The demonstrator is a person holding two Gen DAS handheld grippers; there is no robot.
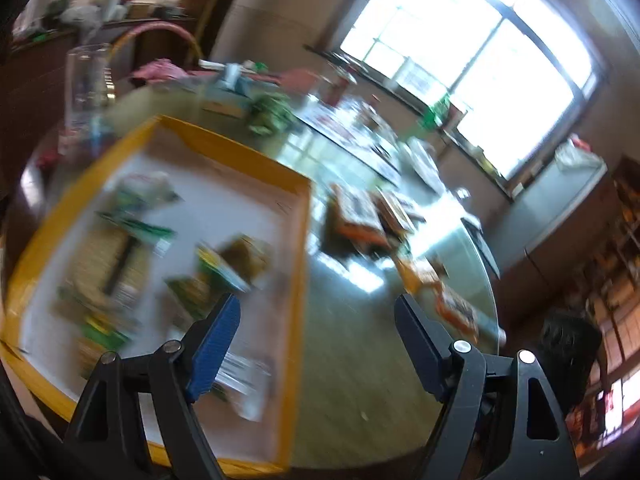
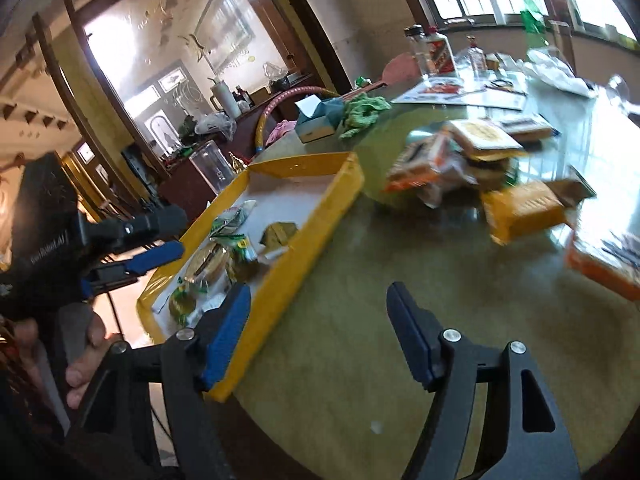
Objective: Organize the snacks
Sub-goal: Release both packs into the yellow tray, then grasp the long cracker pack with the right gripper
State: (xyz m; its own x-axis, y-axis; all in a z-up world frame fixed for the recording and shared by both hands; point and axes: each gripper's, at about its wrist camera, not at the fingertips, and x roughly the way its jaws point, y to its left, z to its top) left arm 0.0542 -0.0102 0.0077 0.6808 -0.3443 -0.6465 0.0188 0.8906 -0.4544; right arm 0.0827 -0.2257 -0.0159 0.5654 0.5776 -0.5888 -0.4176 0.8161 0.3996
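A yellow-rimmed tray (image 1: 301, 264) (image 2: 320, 220) with a white floor sits on the left of the round glass-topped table (image 1: 348, 380) (image 2: 360, 340). Several snack packets (image 1: 120, 256) (image 2: 212, 264) lie in it, blurred in the left wrist view. More orange and yellow snack packs are heaped on the table to the tray's right (image 1: 360, 216) (image 2: 452, 156), with a yellow pack (image 2: 524, 208) and orange ones (image 1: 452, 304) (image 2: 604, 264) nearer. My left gripper (image 1: 317, 304) (image 2: 176, 234) is open and empty at the tray's near right corner. Above bare table just right of the tray, my right gripper (image 2: 318, 292) stands open and empty.
A tissue box (image 2: 316, 120) and green cloth (image 2: 364, 112) lie behind the tray. Bottles (image 2: 436, 52) and papers (image 2: 460, 94) crowd the far side. A clear glass jar (image 1: 86, 84) (image 2: 210, 164) stands off the tray's far left corner. A hand (image 2: 86, 360) grips the left tool.
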